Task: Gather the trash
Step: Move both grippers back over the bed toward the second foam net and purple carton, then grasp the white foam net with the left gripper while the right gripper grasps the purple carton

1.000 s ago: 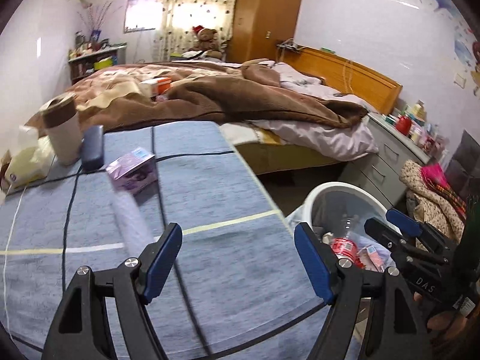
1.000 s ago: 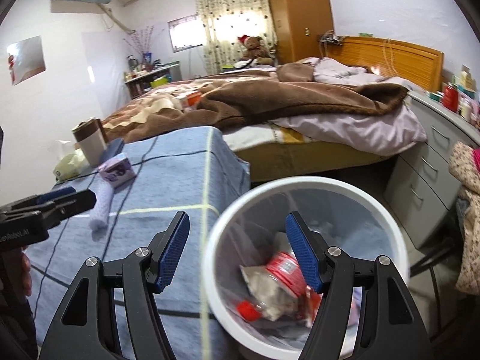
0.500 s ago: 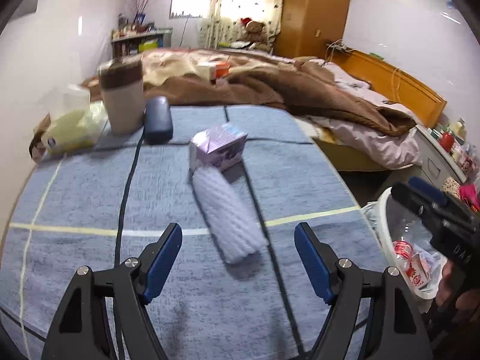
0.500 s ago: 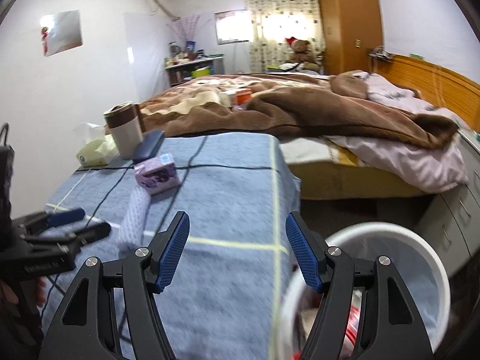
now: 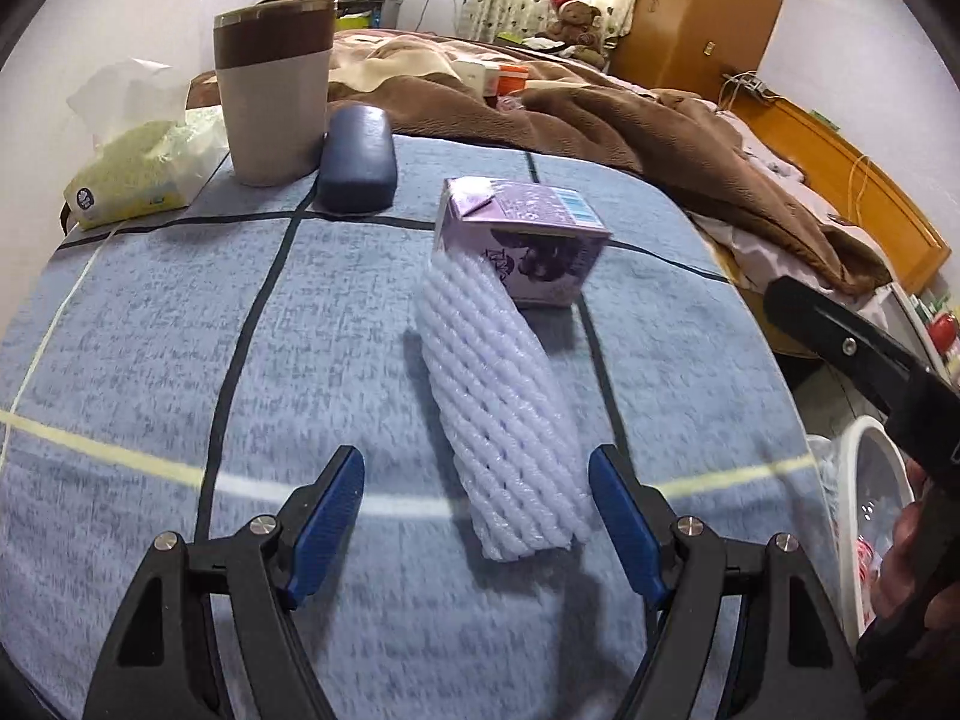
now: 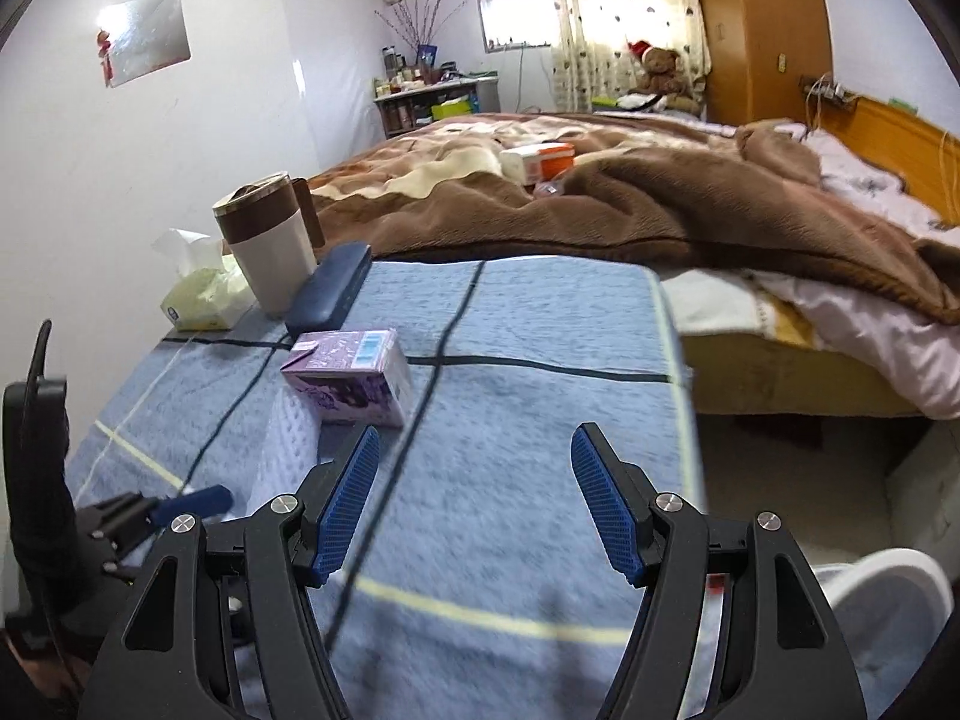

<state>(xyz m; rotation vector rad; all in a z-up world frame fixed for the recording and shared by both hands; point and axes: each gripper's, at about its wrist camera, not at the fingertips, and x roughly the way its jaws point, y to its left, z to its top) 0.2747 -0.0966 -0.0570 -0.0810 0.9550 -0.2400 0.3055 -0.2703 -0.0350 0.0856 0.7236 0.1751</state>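
Bright backlit curtained window point(image 6: 624, 18), soft daylight, fisheye-bent edges, slight motion blur.

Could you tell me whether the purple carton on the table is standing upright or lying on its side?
Lying on its side: the purple carton rests on a long face, its folded top end facing sideways.

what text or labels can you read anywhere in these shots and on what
None can be read for certain.
Purple carton: print and a blue label patch, too blurred to read.
Tissue pack: round blue logo, too small to read.
Orange and white box on the bed: no legible print.
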